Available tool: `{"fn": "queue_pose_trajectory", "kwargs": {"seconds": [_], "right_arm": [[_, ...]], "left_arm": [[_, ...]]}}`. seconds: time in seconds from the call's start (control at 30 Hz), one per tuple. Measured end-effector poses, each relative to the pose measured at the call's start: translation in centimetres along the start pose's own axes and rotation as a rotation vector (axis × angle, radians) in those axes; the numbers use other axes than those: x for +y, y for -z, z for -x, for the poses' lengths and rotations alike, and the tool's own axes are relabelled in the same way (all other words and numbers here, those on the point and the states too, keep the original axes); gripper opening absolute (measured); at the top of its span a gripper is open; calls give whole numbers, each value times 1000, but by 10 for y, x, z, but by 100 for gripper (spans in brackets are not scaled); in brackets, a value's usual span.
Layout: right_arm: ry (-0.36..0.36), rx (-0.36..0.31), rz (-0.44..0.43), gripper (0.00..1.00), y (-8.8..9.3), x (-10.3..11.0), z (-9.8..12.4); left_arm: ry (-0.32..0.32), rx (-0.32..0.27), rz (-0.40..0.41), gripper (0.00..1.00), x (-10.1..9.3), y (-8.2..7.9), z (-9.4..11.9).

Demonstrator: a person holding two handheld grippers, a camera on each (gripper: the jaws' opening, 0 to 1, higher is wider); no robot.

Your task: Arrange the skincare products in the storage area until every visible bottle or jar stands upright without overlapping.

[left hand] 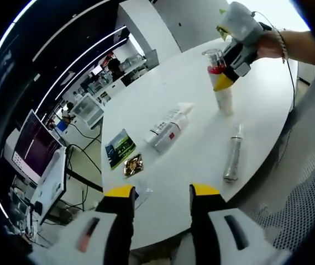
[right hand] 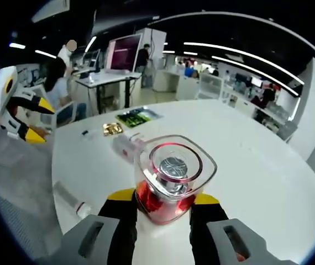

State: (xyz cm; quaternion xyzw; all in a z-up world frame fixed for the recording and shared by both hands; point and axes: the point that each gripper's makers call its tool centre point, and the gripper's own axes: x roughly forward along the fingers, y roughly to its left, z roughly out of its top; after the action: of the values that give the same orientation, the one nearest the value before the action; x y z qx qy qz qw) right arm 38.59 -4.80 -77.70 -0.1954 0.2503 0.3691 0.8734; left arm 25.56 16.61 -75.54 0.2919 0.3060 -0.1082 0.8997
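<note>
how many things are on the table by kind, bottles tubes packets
bottles: 2, the red-capped bottle standing in the right gripper, and the white bottle lying down
tubes: 1, the clear tube lying near the table edge
flat packets: 2, the green packet and the gold packet
total: 5

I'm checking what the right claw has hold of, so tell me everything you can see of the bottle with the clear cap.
The bottle with the clear cap stands upright on the round white table, well in from the edge. Its body is white, with a red collar under a squarish, transparent, plastic-looking cap that shows a silvery pump head inside. The right claw grips it at the red collar, yellow-tipped jaws on either side. No other product touches it.
</note>
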Motion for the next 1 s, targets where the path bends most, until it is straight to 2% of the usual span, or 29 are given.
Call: {"fn": "queue_pose_trajectory", "kwargs": {"seconds": [0.4, 0.83, 1.0], "right_arm": [[-25, 6, 10, 32, 2, -2, 0], [-12, 16, 5, 33, 7, -7, 1], [-9, 20, 6, 33, 7, -6, 1]], "left_arm": [[13, 52, -23, 40, -5, 8, 0], [-4, 50, -13, 39, -2, 7, 1], [-3, 56, -40, 40, -5, 7, 0]]}}
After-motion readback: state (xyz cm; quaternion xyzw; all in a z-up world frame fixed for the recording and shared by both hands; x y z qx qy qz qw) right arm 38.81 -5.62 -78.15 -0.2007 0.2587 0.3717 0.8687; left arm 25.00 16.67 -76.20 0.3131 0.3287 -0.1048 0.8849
